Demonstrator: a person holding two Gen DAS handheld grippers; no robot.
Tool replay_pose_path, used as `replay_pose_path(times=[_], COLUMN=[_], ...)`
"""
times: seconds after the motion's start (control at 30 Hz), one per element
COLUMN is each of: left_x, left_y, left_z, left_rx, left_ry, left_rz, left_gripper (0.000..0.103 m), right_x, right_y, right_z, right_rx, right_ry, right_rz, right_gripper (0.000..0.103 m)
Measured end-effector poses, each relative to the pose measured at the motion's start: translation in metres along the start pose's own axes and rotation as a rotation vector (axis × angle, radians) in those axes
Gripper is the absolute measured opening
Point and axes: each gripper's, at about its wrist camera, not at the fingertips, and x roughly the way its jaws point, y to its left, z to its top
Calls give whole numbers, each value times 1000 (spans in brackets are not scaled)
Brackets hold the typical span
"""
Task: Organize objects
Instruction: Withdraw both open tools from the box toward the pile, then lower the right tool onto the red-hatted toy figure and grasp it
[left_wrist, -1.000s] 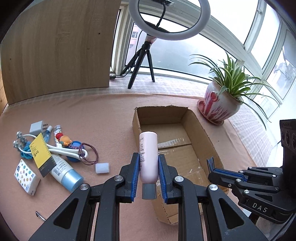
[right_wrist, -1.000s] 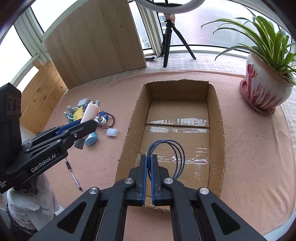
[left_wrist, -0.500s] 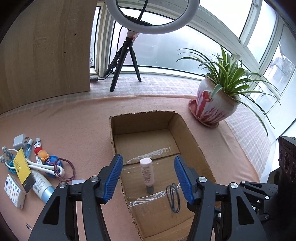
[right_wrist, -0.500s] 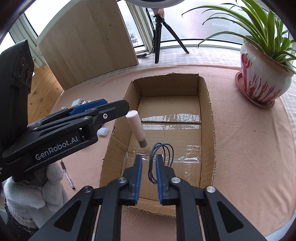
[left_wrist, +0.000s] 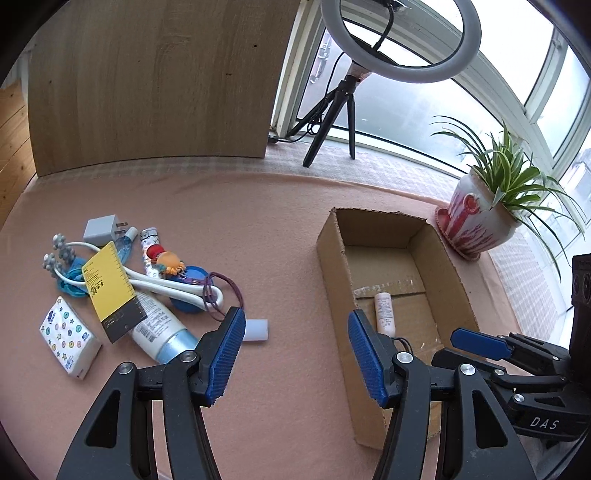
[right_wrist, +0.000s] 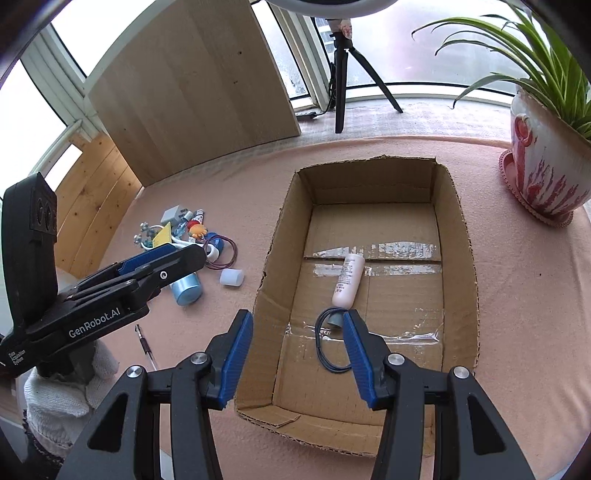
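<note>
Pink bottle (right_wrist: 348, 282) dropped into box (right_wrist: 458, 236); both tongs (left_wrist: 295, 354) (right_wrist: 297, 360) spread, empty. Pen (right_wrist: 147, 347) only in right view.

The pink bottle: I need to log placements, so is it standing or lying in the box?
Lying on its side: the pink bottle rests flat on the cardboard box floor.

Black two-finger left gripper (left_wrist: 295, 354) wearing ribbed blue pads, silver screws, "GenRobot.AI" lettering; matching right gripper (right_wrist: 297, 360) showing "DAS"; white knitted glove (right_wrist: 55, 398) covering hand.
</note>
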Motion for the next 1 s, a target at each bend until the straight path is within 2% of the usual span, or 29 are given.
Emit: replay_pose_path(times=[0.4, 0.57, 0.77, 1.0], left_x=[-39, -50, -52, -46], left_y=[136, 176, 196, 198], left_z=[-36, -52, -61, -46], left_rx=[-166, -207, -225, -221], left_ry=[0, 15, 36, 39], left_rz=[122, 153, 150, 118], left_gripper=[62, 62, 62, 62], right_x=[38, 62, 95, 126], right_y=[66, 90, 107, 115], right_z=[26, 35, 47, 59], right_rx=[-59, -73, -84, -94], right_ry=[39, 87, 116, 150], right_rz=[87, 114, 75, 21], right_gripper=[47, 47, 47, 47])
